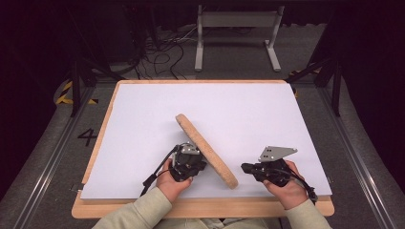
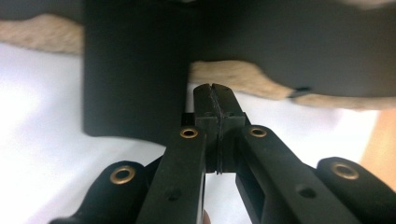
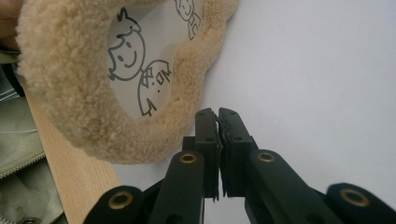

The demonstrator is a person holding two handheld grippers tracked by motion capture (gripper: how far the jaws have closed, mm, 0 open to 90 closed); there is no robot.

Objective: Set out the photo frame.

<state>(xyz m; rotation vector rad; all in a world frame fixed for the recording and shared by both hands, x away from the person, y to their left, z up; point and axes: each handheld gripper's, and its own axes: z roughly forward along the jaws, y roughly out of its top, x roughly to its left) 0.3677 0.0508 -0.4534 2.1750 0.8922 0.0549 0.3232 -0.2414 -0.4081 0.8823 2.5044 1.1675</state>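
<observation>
The left gripper [image 1: 199,153] has its two black jaws pressed together with nothing between them, tips right up against the dark underside of the round, cream fleece-rimmed mat [image 1: 206,150], which it seems to prop up on edge. In the left gripper view that underside and the woolly rim [image 2: 233,77] sit just beyond the closed tips. The mat stands tilted on the white table cover [image 1: 143,119], its long axis running from far-left to near-right, its near end low by the wooden table edge [image 1: 200,208].

The right gripper [image 1: 244,167] is also shut and empty, just to the right of the mat's near end — close, not touching. From its side the mat's pale face shows line drawings of smiling cartoon figures [image 3: 140,70]; no words are readable. On the floor at far left a painted "4" [image 1: 87,137] can be read.

The left gripper is the nearer one, so any lift or flip likely turns on it.
</observation>
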